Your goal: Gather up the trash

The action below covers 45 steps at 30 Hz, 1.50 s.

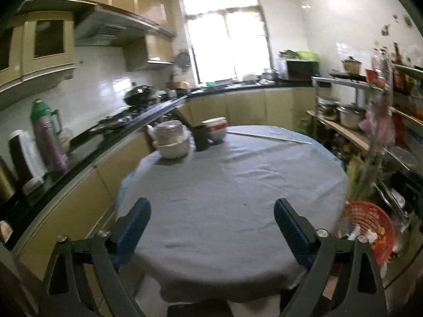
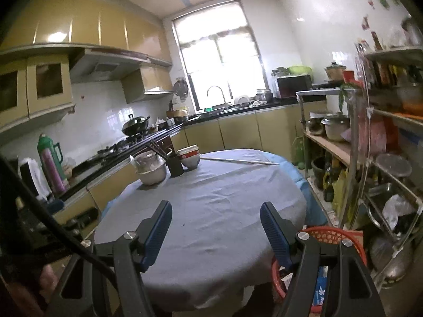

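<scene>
Left wrist: left gripper (image 1: 212,212) agape

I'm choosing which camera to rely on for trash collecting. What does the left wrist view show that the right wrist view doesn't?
Only the left wrist view shows inside the red basket: white and orange scraps.

Only the right wrist view shows the faucet and a blue-and-white packet in the basket.

Both show the grey-clothed round table, stacked bowls, a long white stick, and open, empty grippers: left, right.
</scene>
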### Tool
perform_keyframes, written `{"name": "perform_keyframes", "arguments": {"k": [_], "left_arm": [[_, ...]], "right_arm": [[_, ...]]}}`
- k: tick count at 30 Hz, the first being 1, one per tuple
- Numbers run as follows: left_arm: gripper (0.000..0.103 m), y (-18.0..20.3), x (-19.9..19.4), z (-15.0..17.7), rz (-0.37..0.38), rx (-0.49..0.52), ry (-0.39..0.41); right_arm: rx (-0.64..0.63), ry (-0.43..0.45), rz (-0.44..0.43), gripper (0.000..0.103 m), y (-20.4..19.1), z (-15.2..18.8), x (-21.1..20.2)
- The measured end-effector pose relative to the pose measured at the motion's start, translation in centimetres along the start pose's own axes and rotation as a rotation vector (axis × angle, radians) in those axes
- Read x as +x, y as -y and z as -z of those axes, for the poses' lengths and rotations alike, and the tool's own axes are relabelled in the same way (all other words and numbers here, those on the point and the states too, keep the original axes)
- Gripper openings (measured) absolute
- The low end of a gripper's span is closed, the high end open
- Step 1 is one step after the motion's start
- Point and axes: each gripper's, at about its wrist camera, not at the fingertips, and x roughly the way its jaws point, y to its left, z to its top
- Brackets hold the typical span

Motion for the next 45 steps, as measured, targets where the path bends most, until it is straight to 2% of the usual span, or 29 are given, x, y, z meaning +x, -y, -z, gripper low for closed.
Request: {"name": "perform_keyframes", "arguments": {"k": [4,8,22,31,45], "left_arm": [[0.099,-1.1,-0.9,0.2,-0.053,-0.013,0.035],[0.1,-1.6,-1.1,0.6,-0.084,-0.011,0.021],[0.1,-3.0,-1.7,2.1,-0.083,-0.032,-0.029],[0.1,-3.3,-1.6,2.4,-0.068,-0.049,-0.05],[0.1,-3.2,-1.3,2.6,-0.062,-0.05,-0.066]], "right_arm": [[-0.057,-0.009,-0.006,0.073,-1.9,0.5,0.1],[-0.079,-0.026,-0.018,0.073,-3.2,1.2,0.3],[-0.135,-0.088,-0.02,0.073,-6.6,3.2,1.5],[-0.186,-0.062,-0.017,0.073,-8.0,3.6,0.8],[-0.175,-0.061,-0.015,0.073,-7.7,3.3,1.0]]}}
